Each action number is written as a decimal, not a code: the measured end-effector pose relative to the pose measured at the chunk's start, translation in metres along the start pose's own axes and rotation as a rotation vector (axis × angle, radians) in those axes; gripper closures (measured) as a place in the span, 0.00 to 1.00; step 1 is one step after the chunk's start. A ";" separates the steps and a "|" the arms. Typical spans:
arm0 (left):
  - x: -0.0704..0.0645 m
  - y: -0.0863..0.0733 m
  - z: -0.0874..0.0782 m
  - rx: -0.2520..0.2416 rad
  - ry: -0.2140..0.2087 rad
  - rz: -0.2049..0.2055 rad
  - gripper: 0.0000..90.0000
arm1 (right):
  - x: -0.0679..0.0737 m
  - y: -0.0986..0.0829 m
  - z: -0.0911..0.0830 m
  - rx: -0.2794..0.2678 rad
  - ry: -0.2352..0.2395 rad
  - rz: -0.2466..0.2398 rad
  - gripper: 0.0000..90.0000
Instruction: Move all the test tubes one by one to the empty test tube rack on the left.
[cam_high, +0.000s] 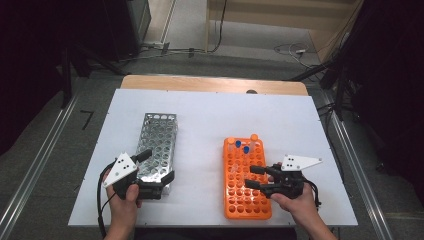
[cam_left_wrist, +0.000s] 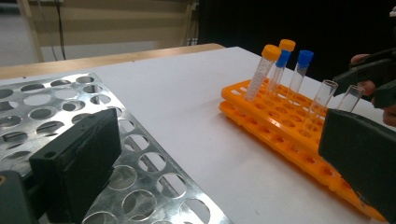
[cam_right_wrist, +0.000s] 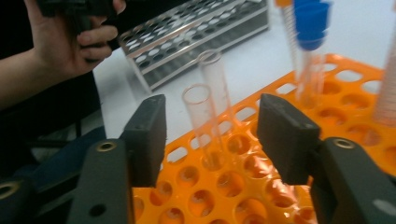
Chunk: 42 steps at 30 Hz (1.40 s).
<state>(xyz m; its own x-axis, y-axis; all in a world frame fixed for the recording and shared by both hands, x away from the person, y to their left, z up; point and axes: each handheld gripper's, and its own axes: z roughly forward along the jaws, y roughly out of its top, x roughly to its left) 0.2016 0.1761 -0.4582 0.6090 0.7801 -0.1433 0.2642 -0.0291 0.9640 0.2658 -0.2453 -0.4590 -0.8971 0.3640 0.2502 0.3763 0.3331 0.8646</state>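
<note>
a white tabletop (cam_high: 210, 115) with a wooden edge (cam_high: 215, 83) at its far side stands on grey carpet floor (cam_high: 45, 165). metal rails (cam_high: 30, 175) flank it. cables (cam_high: 290, 50) trail across the floor beyond, beneath dark curtains (cam_high: 390, 75) at both sides.

Clear uncapped plastic test tube (cam_right_wrist: 204, 122): upright in orange plastic tube rack (cam_high: 246, 200), open mouth up, empty. Second clear uncapped tube (cam_right_wrist: 217, 84) just behind, same rack, upright. Perforated metal tube rack (cam_high: 156, 145): empty, flat on white desk (cam_high: 200, 125), well apart to left of orange rack.
</note>
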 end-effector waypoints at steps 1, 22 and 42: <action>0.000 0.000 0.000 0.000 0.000 0.000 0.00 | 0.000 0.000 0.002 0.008 -0.003 -0.003 0.50; -0.023 -0.002 0.017 0.039 -0.063 0.027 0.00 | 0.003 -0.016 0.033 0.101 -0.037 -0.124 0.78; -0.044 0.004 0.026 0.044 -0.111 0.015 0.00 | 0.016 0.002 0.004 -0.031 -0.103 -0.097 0.82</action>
<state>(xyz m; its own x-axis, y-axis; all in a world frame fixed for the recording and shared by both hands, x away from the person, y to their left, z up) 0.1957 0.1254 -0.4545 0.6919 0.7051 -0.1551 0.2854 -0.0699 0.9559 0.2529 -0.2356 -0.4549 -0.8999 0.4193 0.1199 0.2801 0.3449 0.8959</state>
